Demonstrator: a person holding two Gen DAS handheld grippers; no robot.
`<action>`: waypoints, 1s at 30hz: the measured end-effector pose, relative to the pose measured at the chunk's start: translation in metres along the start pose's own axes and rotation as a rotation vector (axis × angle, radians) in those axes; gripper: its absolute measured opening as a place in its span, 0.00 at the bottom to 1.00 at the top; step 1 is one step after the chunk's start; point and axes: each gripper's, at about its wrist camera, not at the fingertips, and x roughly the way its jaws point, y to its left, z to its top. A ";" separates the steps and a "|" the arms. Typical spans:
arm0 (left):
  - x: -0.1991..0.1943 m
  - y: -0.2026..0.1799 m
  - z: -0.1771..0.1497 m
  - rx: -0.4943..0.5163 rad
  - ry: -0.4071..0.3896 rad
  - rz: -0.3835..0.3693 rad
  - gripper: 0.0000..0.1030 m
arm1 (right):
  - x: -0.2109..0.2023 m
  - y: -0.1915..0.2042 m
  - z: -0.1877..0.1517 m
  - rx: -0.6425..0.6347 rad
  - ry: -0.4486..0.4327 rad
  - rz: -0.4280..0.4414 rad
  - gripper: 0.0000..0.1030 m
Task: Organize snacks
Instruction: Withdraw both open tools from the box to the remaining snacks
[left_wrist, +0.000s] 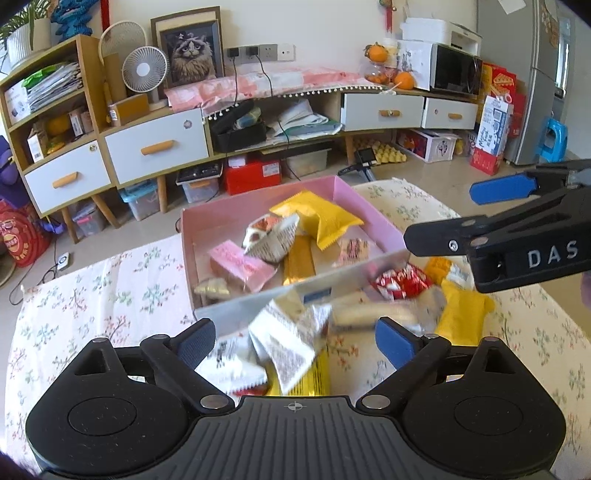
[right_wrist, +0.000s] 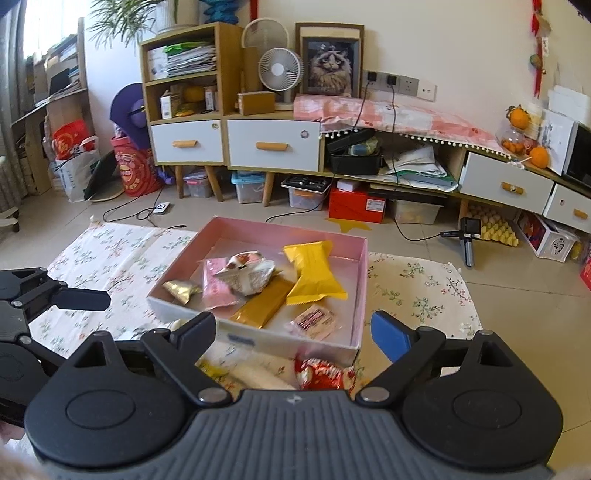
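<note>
Pink box (left_wrist: 369, 206) sits on the floral cloth (left_wrist: 110, 295), open top, partly filled. Inside: yellow packet (right_wrist: 317, 273) at the far right, gold bar packet (right_wrist: 264, 306) lying diagonally in the middle, crumpled white-and-red wrapper (right_wrist: 247, 275) overlapping the bar's far end, pink packet (right_wrist: 218, 284) left of that, small gold-foil piece (right_wrist: 181, 290) in the near-left corner, small pink-white sachet (right_wrist: 316, 321) near the front wall.

Loose pile still outside, just in front of the box's near wall: white printed packet (left_wrist: 288, 339) tilted over a yellow one (left_wrist: 306, 376), red-white wrapper (left_wrist: 400, 282), another yellow packet (left_wrist: 463, 310) to the right. Some of it blurred, can't separate every item.

Left gripper (left_wrist: 295, 341): jaws wide apart, nothing clamped. The white printed packet lies between and beyond the fingertips, pads not touching it. Box is just past the tips.

Right gripper (right_wrist: 293, 334): jaws also spread wide, holding nothing. Box's near wall spans the gap between its fingers; red-white wrapper sits below, close to the body, no contact visible.

Both grippers side by side at the near side of the box, angled down at it. Behind: tiled floor, low cabinet (right_wrist: 273, 144) with white drawers, desk fan (right_wrist: 280, 70), framed cat picture (right_wrist: 330, 62).
</note>
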 end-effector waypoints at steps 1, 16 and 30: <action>-0.002 0.000 -0.003 0.000 0.002 0.000 0.92 | -0.002 0.002 -0.002 0.001 -0.001 0.004 0.90; -0.014 0.006 -0.051 -0.016 0.028 0.032 0.98 | -0.011 0.011 -0.042 0.031 0.020 0.015 1.00; -0.021 0.017 -0.079 -0.044 0.020 0.015 0.98 | -0.018 0.006 -0.073 -0.031 0.040 -0.012 1.00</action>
